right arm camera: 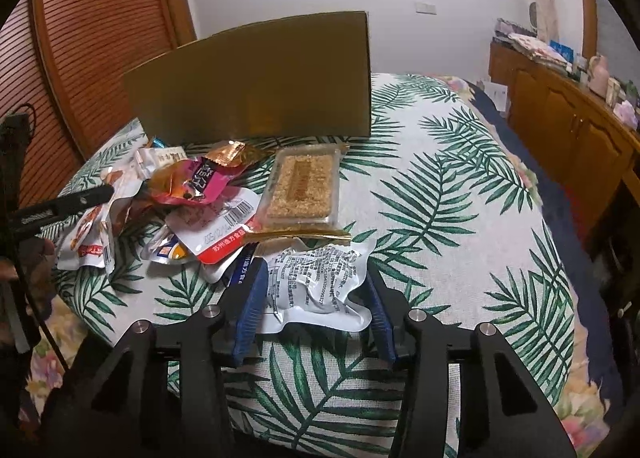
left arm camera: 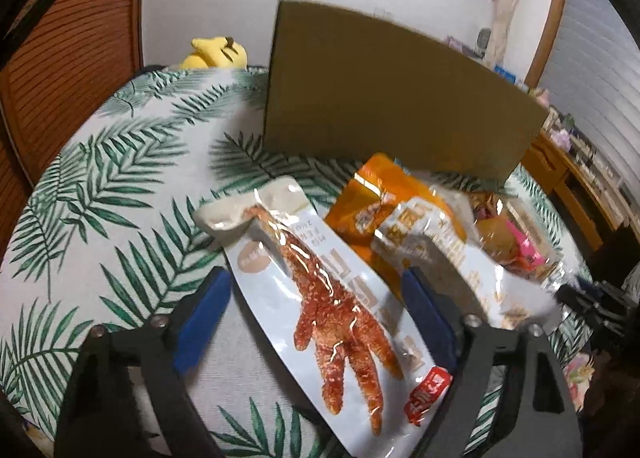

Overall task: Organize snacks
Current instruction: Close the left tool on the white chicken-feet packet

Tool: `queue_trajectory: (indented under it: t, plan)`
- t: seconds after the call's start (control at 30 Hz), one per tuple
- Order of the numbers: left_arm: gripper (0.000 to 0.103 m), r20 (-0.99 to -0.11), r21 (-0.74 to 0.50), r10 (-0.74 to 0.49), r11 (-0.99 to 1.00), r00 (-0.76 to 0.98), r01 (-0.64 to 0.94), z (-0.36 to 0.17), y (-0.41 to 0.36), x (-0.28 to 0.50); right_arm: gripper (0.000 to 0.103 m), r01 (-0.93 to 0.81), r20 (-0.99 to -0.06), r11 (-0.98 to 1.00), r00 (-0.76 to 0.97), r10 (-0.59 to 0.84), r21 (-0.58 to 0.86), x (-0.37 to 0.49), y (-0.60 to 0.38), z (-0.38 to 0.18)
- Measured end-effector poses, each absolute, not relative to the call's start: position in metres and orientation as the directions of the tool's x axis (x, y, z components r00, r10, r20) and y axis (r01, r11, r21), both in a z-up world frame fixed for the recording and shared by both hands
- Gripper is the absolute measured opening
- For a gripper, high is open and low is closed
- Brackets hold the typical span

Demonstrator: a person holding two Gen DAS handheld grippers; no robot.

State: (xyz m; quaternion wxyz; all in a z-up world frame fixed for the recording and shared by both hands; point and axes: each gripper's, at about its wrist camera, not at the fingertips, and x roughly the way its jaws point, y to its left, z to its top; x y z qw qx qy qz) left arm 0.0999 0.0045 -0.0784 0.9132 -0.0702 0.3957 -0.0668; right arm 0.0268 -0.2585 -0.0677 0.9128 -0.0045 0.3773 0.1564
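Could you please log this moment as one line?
left gripper: open around chicken-foot snack pouch | right gripper: shut on crinkled silver foil packet | brown cardboard box: behind snack pile

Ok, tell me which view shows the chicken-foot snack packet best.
The left wrist view. The chicken-foot packet fills its centre between the left gripper fingers, with its print clear. In the right wrist view the same packet is only a small crumpled shape at the pile's left edge, partly hidden behind the left gripper's finger.
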Motion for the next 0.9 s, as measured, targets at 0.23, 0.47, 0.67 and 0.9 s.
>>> queue_trajectory:
  t: [0.23, 0.47, 0.67, 0.9]
  plan:
    - [0.062, -0.734, -0.145, -0.176, 0.984, 0.656, 0.102, -0.076, 0.02, 0.098, 0.049, -0.299, -0.696, 0.95, 0.662, 0.278, 0.095, 0.027, -0.258, -0.067]
    - [0.056, -0.747, -0.144, -0.177, 0.984, 0.641, 0.104, -0.075, 0.032, 0.097, 0.049, -0.291, -0.698, 0.952, 0.663, 0.271, 0.094, 0.021, -0.259, -0.064]
    - [0.068, -0.767, -0.126, -0.171, 0.985, 0.618, 0.117, -0.075, 0.02, 0.106, 0.05, -0.273, -0.685, 0.959, 0.683, 0.253, 0.082, 0.013, -0.267, -0.055]
    - [0.055, -0.767, -0.098, -0.172, 0.984, 0.618, 0.152, -0.076, 0.018, 0.103, 0.055, -0.276, -0.68, 0.949, 0.667, 0.304, 0.154, -0.005, -0.279, -0.052]
